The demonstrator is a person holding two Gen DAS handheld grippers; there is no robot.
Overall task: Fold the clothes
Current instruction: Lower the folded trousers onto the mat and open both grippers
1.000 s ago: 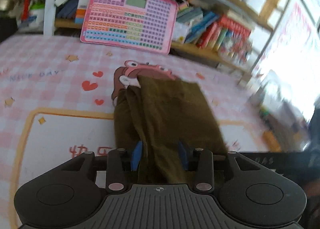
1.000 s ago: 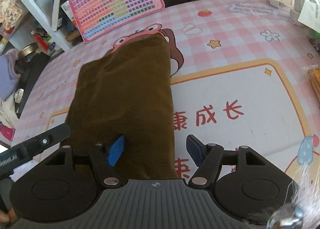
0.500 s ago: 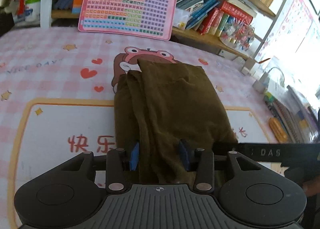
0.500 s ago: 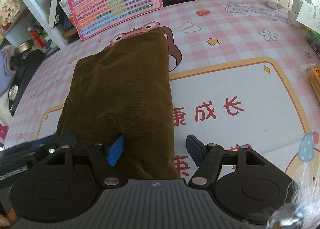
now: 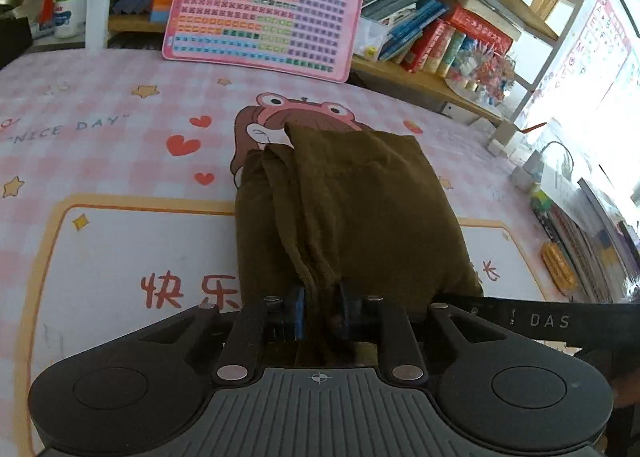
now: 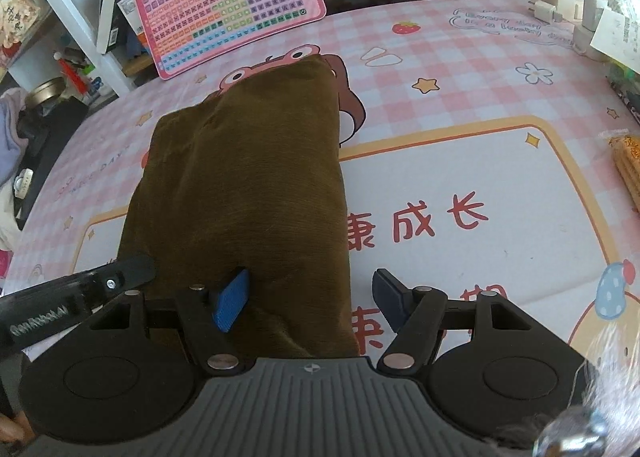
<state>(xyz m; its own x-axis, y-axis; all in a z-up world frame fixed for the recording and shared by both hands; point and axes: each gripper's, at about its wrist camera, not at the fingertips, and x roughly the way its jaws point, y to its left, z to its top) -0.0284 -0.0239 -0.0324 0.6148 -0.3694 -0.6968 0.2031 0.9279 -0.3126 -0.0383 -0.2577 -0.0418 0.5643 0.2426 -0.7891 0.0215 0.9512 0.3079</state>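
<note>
The table wears a smooth printed mat, pink check with a cream panel framed in orange and cartoon figures. Down its middle, from the near edge toward the far edge, lies the brown garment, a soft, matte, finely ribbed cloth already doubled into a long stack, with several layered edges showing along its left side in the left wrist view.

The left claw is clamped on a bunch of those layers at the near end. The right claw stands apart, one blue pad resting on the cloth, the other out past the garment's right edge over the bare mat.

My judgement: a fold is in hand, with the near end gripped. The right claw would need a hold on its near corner so both ends lift level; thick layers may slip or splay.

Against the far edge leans a rigid pink keyboard toy.
</note>
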